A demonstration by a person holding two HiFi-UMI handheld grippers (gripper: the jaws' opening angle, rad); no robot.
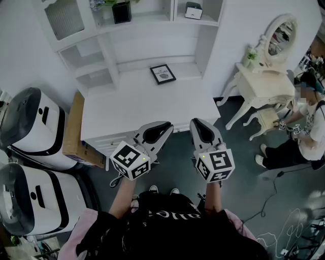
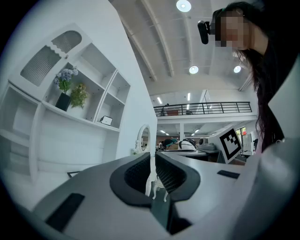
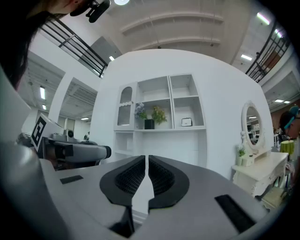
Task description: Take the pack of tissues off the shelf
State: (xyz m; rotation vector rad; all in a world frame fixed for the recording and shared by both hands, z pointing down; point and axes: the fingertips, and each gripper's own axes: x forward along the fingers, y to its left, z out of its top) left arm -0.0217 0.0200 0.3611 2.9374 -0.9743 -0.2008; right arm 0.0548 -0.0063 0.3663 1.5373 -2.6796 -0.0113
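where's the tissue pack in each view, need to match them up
Head view: pack of tissues at the top edge, right of centre, in the right compartment of the shelf.
Left gripper view: pack of tissues left of centre, at mid height.
Right gripper view: pack of tissues just right of centre.
Shared landmark: the black vase, one compartment left of it.

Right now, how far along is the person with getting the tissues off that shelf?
Nothing looks done: the pack of tissues sits in the upper right compartment of the white shelf unit. In hand: nothing; the left tool and the right tool are both shut and empty, held low near the front edge of the desk. Left: reach up, open a tool, grip the pack, lift it off.
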